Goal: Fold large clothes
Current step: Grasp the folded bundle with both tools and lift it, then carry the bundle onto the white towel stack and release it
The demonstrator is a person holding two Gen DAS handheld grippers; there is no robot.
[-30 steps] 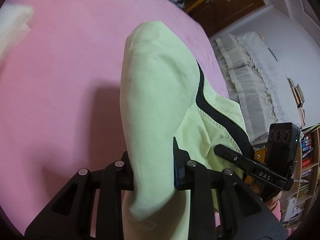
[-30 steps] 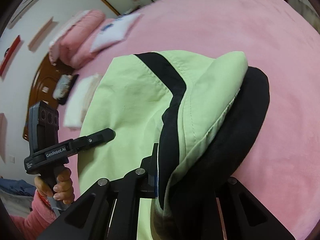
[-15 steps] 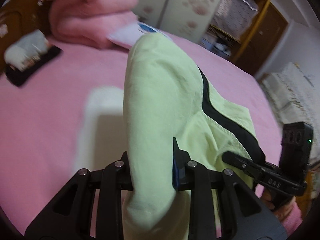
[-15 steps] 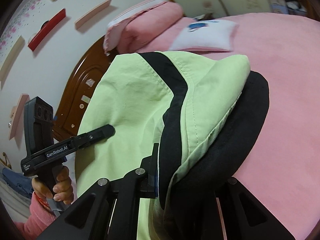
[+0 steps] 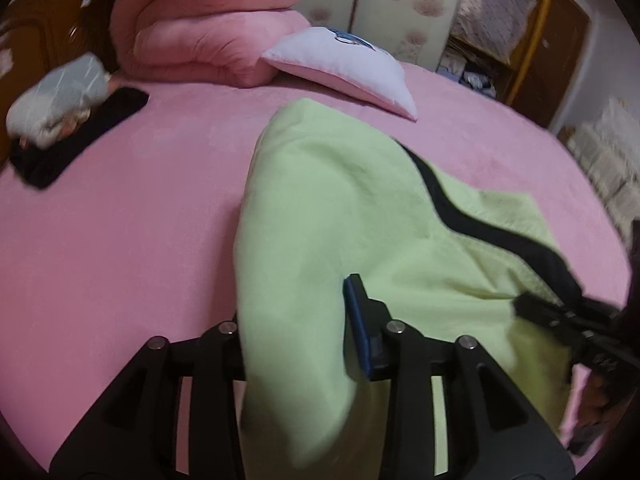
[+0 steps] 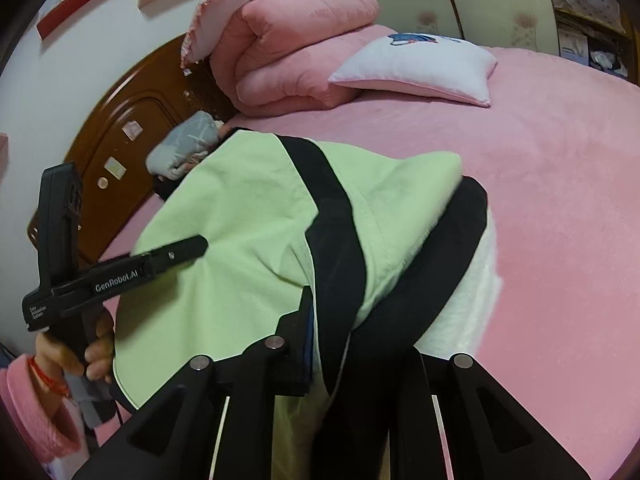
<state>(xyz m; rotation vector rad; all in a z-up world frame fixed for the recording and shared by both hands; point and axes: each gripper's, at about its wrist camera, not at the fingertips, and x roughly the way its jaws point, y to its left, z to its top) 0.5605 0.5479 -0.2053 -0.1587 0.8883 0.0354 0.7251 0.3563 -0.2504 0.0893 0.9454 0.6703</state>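
A pale green garment (image 5: 320,216) with a black band (image 5: 492,236) is held up over the pink bed (image 5: 120,240), draped between the two grippers. In the right wrist view the same garment (image 6: 240,216) is seen spread toward the left, its black stripe (image 6: 332,216) running down the middle and a wide black hem (image 6: 448,264) curving along the right edge, with a strip of white lining (image 6: 476,288) showing beneath it.

The left gripper (image 5: 294,332) is pinched on a thick fold of the green cloth; a blue pad is visible on its right finger, pressed into the fabric. The left finger is largely covered by the fold. From the right wrist view the left gripper (image 6: 200,246) is seen side-on, its tip against the green cloth, held in a hand (image 6: 80,356) with a pink sleeve cuff.

The right gripper (image 6: 352,340) is clamped on the black-banded edge, cloth bunched between the fingers. In the left wrist view it (image 5: 524,304) is glimpsed at the far right, blurred, at the garment's edge.

Beyond the garment, a folded pink quilt (image 5: 200,28) is stacked at the head of the bed, a white pillow (image 5: 344,64) lying just beside it. A grey bundle (image 5: 56,100) rests on a dark cloth (image 5: 80,136) near the wooden headboard (image 6: 132,136). Floral wardrobe doors (image 5: 384,0) are noted behind.
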